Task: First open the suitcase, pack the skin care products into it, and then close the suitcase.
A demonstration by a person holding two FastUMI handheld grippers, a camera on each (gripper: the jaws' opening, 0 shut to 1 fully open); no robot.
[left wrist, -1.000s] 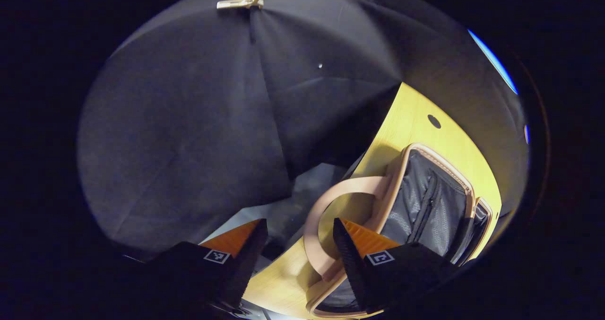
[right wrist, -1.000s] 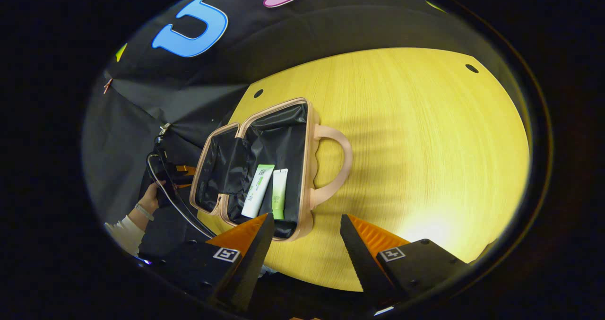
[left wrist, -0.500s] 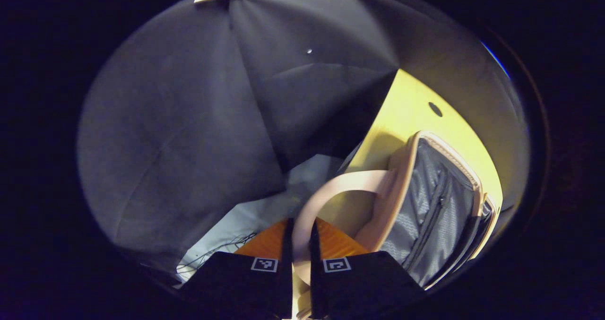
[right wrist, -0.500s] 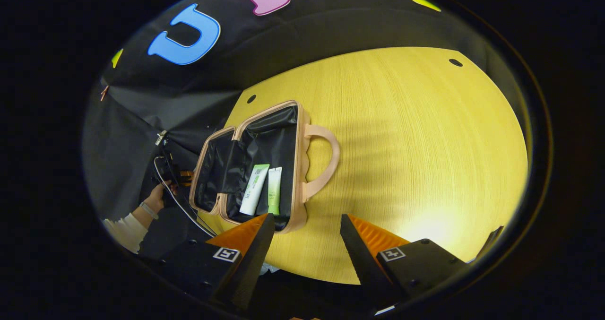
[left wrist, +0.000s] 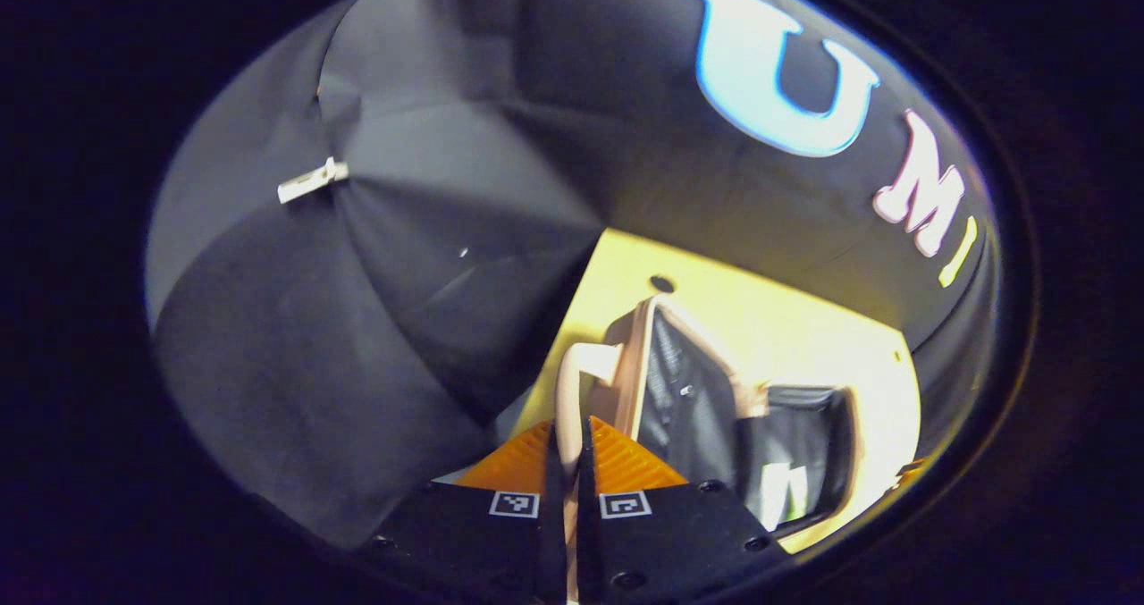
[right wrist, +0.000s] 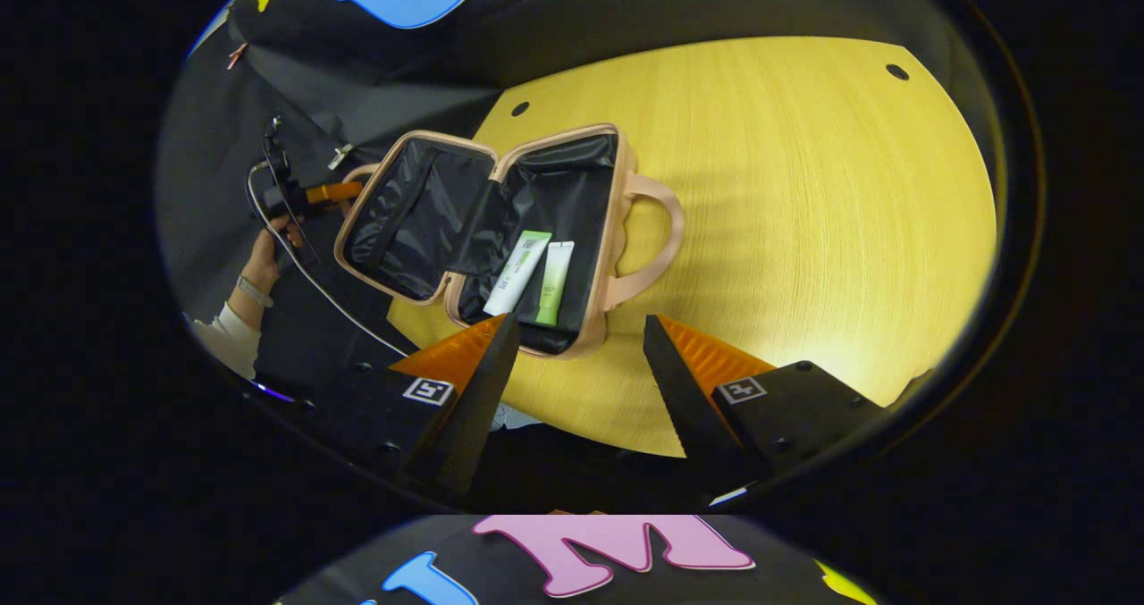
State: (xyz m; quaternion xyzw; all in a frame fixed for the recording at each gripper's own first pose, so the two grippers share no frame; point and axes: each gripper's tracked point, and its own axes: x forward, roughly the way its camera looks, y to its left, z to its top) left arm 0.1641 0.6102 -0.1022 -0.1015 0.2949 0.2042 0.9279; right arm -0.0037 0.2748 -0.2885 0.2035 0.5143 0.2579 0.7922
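Note:
The beige suitcase [right wrist: 500,230] lies open on the yellow table [right wrist: 804,185], black lining showing. Two skin care tubes, one white and green [right wrist: 517,273] and one pale green [right wrist: 554,281], lie in its right half. My left gripper [left wrist: 567,462] is shut on the beige handle [left wrist: 567,389] of the lid half [left wrist: 666,382], which stands tilted up. From the right gripper view, the left gripper [right wrist: 308,194] sits at the case's far left. My right gripper [right wrist: 579,321] hangs open above the case's near edge, holding nothing.
A hand [right wrist: 264,252] with a pale sleeve holds the left gripper, and a cable [right wrist: 331,297] trails from it. The second handle [right wrist: 661,230] sticks out over the bare wood. A small hole [right wrist: 896,71] marks the table's far corner.
The left gripper shut on the lid's handle, then swung and raised that half of the case. The right gripper view shifted slightly; its fingers stayed open.

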